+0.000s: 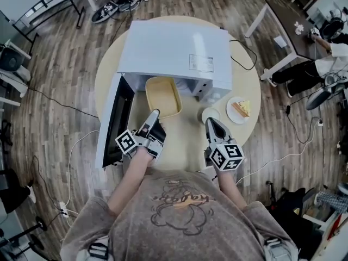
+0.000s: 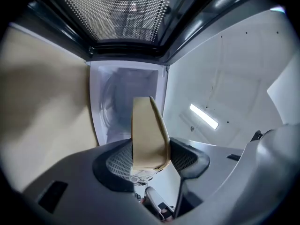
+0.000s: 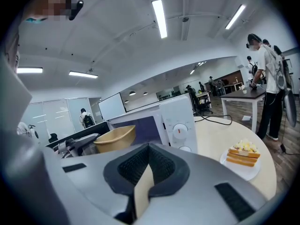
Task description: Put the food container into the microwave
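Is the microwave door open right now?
Open. The door stands out at the left of the microwave, and the left gripper view looks past the container straight into the cavity.

A white plate point(image 1: 239, 109) of layered sandwich slices sits near the right edge of the round table point(image 1: 106, 78). A pair of shoes point(image 1: 116, 5) lies on the wooden floor point(image 1: 65, 64) beyond the far edge.

Left tool point(image 1: 154, 115) gripping beige food container point(image 1: 162, 94) at open microwave point(image 1: 174, 50) (door point(image 1: 111, 126) swung left), right tool point(image 1: 211, 123) alongside

No legible text (label point(image 1: 201, 63) on microwave point(image 1: 163, 48) too small).
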Motion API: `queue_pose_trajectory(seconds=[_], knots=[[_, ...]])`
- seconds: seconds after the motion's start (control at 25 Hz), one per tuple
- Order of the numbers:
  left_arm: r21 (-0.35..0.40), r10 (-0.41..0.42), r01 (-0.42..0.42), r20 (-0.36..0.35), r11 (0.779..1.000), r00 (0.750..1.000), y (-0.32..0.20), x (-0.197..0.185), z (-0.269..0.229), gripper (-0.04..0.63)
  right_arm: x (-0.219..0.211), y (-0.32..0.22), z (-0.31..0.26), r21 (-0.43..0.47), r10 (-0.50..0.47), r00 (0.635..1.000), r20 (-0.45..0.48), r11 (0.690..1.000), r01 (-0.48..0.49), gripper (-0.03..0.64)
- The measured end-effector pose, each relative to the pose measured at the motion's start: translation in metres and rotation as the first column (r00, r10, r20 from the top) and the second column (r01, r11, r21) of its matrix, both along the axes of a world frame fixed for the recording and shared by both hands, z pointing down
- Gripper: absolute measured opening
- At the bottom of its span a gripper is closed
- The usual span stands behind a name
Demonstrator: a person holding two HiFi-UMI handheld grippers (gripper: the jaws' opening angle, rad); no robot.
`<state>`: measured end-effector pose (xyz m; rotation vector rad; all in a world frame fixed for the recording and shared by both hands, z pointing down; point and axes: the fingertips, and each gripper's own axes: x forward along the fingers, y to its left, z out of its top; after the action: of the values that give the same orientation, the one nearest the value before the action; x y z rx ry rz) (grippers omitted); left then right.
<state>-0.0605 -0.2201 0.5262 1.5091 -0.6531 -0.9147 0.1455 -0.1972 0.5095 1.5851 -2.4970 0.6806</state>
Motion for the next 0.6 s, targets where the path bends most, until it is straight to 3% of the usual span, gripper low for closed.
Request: queue_pose_trajectory(seconds=[0.6], knots=[[0.0,-0.032,0.032,0.002,0.999,0.999,-0.037,0.007,0.034,0.245,0.012,-0.008,0.002,-0.009,-0.036,0.999,-0.008,0.999,0.036,0.002]])
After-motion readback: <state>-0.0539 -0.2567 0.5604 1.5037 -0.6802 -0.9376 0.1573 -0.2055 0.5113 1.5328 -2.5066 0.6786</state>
